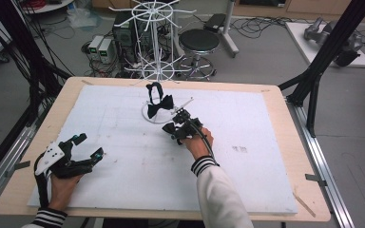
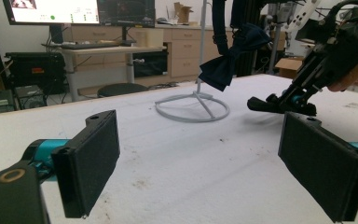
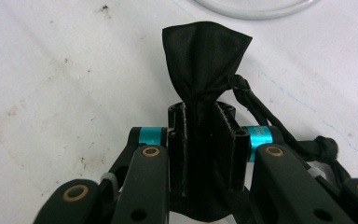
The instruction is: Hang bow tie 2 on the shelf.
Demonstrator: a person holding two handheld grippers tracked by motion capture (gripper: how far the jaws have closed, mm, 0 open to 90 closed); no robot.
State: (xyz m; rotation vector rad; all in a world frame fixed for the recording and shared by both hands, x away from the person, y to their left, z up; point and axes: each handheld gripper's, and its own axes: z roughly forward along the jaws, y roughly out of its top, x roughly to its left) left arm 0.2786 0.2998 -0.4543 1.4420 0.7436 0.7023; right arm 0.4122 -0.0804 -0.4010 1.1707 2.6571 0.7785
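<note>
We have the left gripper (image 1: 86, 146) parked near the table's front edge, jaws wide apart, nothing between them. Farther in, right gripper (image 1: 172, 128) clamped on a black bow tie (image 3: 204, 70), fabric bunched between its pads. Just beyond it, a second bow tie (image 1: 160, 105) hangs on the white wire stand (image 1: 147, 114).

Robotics lab, white-topped table (image 1: 123, 142) framed by black struts (image 1: 335, 42), computers (image 1: 102, 49) and cables (image 1: 261, 23) on the floor beyond it, stool (image 1: 198, 42) nearby, monitors (image 2: 53, 10) on a desk behind.
</note>
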